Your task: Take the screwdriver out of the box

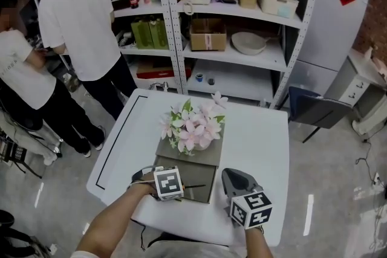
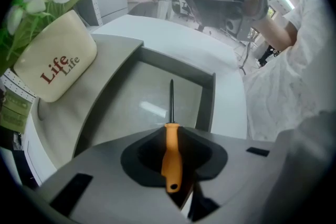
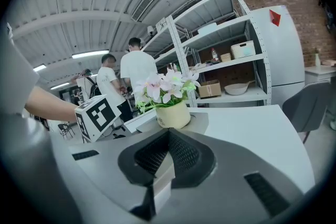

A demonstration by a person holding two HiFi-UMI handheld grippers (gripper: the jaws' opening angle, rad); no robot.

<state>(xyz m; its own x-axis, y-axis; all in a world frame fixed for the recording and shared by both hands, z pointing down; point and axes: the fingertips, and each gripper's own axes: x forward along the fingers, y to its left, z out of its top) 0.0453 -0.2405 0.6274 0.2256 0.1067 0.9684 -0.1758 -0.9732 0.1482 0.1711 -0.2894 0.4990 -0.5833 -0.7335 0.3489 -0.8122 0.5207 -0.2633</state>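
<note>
Screwdriver [image 2: 171, 157] within jaws of left hand-held gripper [image 2: 171, 128]

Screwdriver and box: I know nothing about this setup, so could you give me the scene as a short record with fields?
Setting: white table with an open grey box on it
Tool: orange-handled screwdriver, shaft pointing over the box's floor
Left hand-held gripper: shut on the screwdriver's handle
Right hand-held gripper: shut, holding nothing, beside the box
Nearby: cream flower pot with pink flowers
Task status: screwdriver gripped, not yet clear of the box
</note>
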